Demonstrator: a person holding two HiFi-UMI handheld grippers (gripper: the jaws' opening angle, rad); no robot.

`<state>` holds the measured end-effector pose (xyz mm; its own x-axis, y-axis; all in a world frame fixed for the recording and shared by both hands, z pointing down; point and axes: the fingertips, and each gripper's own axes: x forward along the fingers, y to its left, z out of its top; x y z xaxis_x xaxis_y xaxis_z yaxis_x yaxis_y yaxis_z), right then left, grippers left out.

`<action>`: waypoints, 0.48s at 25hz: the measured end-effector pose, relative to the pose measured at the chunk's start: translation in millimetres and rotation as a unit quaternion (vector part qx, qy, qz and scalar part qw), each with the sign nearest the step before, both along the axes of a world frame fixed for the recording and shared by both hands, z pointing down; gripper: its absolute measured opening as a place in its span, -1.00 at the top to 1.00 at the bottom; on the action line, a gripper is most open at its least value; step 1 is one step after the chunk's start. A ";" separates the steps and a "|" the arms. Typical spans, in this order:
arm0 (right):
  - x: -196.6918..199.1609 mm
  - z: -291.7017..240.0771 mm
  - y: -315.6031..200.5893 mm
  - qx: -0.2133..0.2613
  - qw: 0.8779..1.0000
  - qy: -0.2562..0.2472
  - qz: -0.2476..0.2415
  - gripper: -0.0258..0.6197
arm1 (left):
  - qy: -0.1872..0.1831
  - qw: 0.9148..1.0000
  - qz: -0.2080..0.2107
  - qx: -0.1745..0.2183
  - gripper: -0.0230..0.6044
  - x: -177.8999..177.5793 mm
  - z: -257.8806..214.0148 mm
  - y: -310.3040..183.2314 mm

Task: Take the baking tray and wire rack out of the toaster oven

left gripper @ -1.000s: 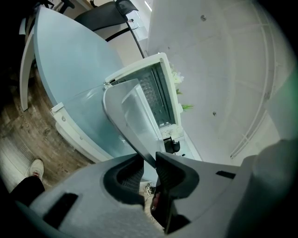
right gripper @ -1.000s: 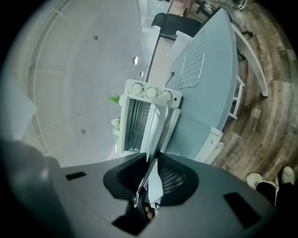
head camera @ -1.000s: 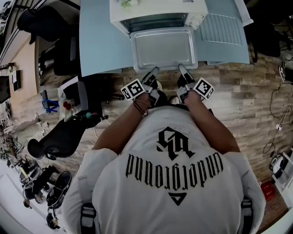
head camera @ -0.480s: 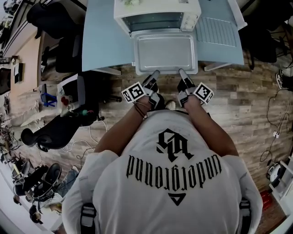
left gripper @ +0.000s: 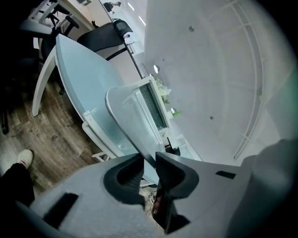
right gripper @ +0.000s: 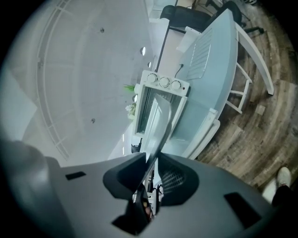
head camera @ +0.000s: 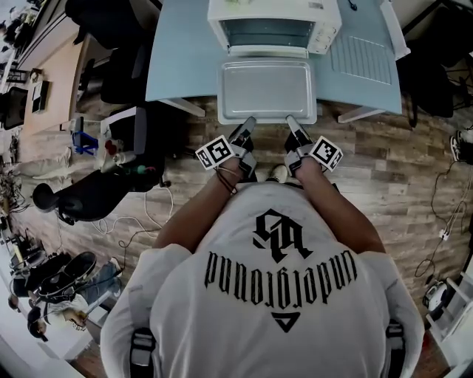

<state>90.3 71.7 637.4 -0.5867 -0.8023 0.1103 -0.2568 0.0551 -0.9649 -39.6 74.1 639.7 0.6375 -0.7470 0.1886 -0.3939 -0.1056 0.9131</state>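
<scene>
A silver baking tray point(head camera: 267, 88) hangs level in front of the white toaster oven point(head camera: 275, 22), over the near edge of the light blue table point(head camera: 185, 63). My left gripper point(head camera: 250, 122) is shut on the tray's near rim at the left, and my right gripper point(head camera: 290, 120) is shut on the same rim at the right. In the left gripper view the tray point(left gripper: 123, 118) runs edge-on between the pads of the left gripper point(left gripper: 149, 162). The right gripper view shows the tray point(right gripper: 160, 123) pinched by the right gripper point(right gripper: 152, 161). A wire rack point(head camera: 357, 57) lies flat on the table to the right of the oven.
Black office chairs point(head camera: 89, 196) and clutter stand on the wooden floor at the left. The table's white legs point(head camera: 185, 105) flank the spot where the person stands. A shoe point(head camera: 279, 173) shows below the grippers. Cables lie on the floor at the right.
Both grippers have drawn the tray back out of the oven towards the person. A gap now shows between the tray and the oven front.
</scene>
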 end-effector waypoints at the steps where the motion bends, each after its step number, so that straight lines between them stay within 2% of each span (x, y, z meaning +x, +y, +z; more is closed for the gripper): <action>1: -4.9 -1.4 -0.8 0.003 1.000 0.003 -0.005 0.67 | 0.001 1.000 -0.004 0.001 0.66 -4.6 -0.6 -0.4; 12: -58.8 -5.9 -9.3 0.005 1.000 0.018 -0.014 0.66 | 0.019 1.000 -0.011 0.001 0.69 -58.5 -1.1 -10.0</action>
